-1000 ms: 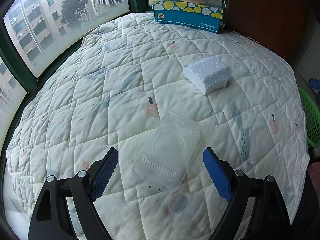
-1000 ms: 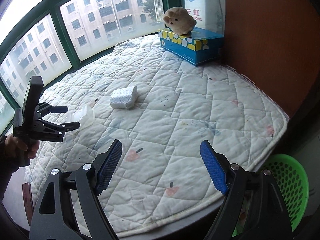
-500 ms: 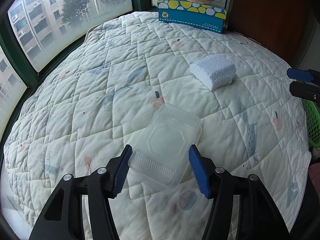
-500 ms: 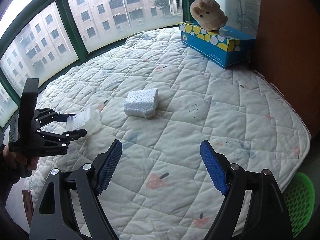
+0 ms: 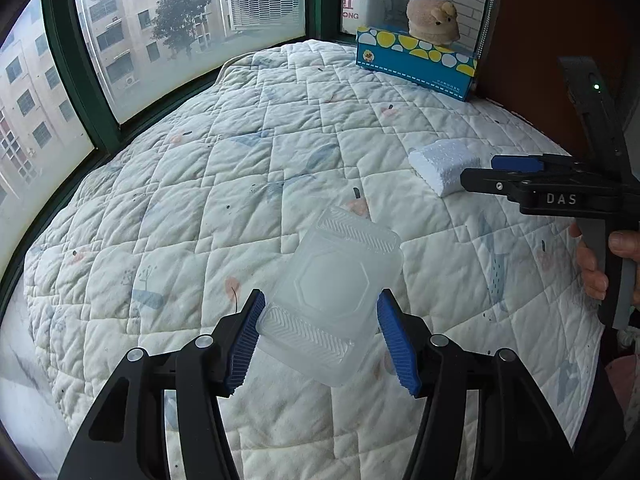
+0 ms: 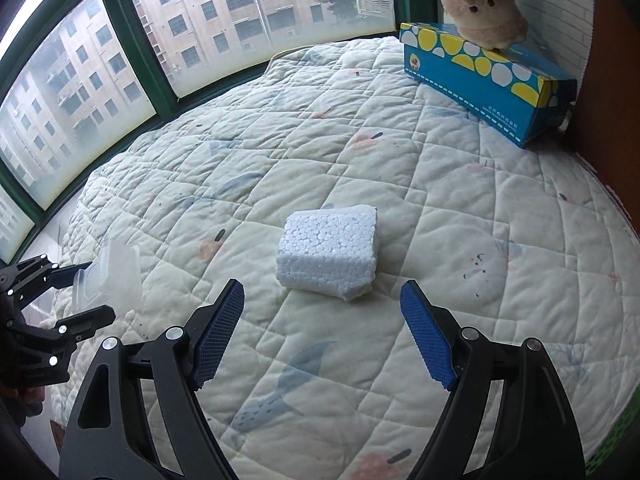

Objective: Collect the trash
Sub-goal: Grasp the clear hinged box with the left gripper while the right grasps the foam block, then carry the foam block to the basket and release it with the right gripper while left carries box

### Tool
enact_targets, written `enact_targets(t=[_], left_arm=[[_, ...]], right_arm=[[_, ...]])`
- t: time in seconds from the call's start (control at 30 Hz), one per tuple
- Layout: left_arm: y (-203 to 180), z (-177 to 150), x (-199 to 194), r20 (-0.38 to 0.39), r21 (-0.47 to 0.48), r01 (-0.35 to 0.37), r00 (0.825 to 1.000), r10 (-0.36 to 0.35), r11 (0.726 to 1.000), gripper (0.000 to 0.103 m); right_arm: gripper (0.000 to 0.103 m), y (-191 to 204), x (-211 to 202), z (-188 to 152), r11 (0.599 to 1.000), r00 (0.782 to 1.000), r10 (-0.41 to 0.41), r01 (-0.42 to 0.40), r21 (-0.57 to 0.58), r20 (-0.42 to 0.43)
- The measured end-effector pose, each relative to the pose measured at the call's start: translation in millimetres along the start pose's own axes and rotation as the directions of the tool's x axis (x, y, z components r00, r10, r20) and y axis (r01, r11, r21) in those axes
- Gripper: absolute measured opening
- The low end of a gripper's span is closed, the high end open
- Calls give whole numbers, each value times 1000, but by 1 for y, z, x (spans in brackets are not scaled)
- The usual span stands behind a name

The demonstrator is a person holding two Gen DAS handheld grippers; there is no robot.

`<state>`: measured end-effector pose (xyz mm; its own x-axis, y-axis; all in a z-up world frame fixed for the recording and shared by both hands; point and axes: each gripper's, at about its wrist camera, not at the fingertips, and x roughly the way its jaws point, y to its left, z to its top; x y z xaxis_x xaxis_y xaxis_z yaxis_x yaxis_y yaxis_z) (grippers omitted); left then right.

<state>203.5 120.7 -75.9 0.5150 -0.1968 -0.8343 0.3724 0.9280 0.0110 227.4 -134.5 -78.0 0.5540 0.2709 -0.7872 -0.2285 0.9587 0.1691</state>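
A clear plastic container is clamped between the blue pads of my left gripper, which is shut on its two sides and holds it tilted just above the quilt. From the right wrist view the same container shows in the left gripper at the far left. A white foam block lies on the quilt straight ahead of my right gripper. That gripper stands open, its fingers short of the block and holding nothing. In the left wrist view the right gripper hovers beside the foam block.
A quilted bed cover fills the bay by the green-framed windows. A blue tissue box with a plush toy on it stands at the back right. A green basket shows past the bed's right edge. A hand holds the right gripper.
My left gripper closed onto the clear container and lifted it off the quilt. My right gripper moved forward and down across the bed, close to the foam block, staying open.
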Motion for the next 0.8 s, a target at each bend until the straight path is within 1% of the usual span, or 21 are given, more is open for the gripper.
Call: enact_targets(t=[0.3,0.33,0.37,0.4,0.43,0.47,0.6,0.8], left_arm=[[0,-4,-3,-4,-24,5,1000,-5,1000,56],[-1,-4,-3,-5,-27,7,1000,-7,1000,56],[-2,-5,-2,-6,-30,7,1000,-7,1000,56],[-2,-6,-2,-8,-31,7,1000,-7,999,56],[-3,-6,-2,-10,-30,7,1000,-7,1000,56],[-4,-6,-2,-12,-29,6,1000,-7,1000,56],[-12,-4,-1,-17,-26,10,1000,-10,1000,56],[-38,-2,-4,-13,3,26,1000,-26,1000,56]], right_arm=[[80,-3,31,12,999,999,-20,21,32,-32],[78,-4,34,13,999,999,-25,27,33,-39],[73,-5,36,13,999,998,-34,35,34,-47],[70,-6,37,13,999,998,-37,39,37,-55],[65,-7,37,12,999,998,-34,36,40,-57],[65,-9,34,11,999,998,-29,32,42,-53],[64,-11,18,4,999,999,-19,20,36,-37],[64,-22,-17,-15,999,1000,-9,9,47,-17]])
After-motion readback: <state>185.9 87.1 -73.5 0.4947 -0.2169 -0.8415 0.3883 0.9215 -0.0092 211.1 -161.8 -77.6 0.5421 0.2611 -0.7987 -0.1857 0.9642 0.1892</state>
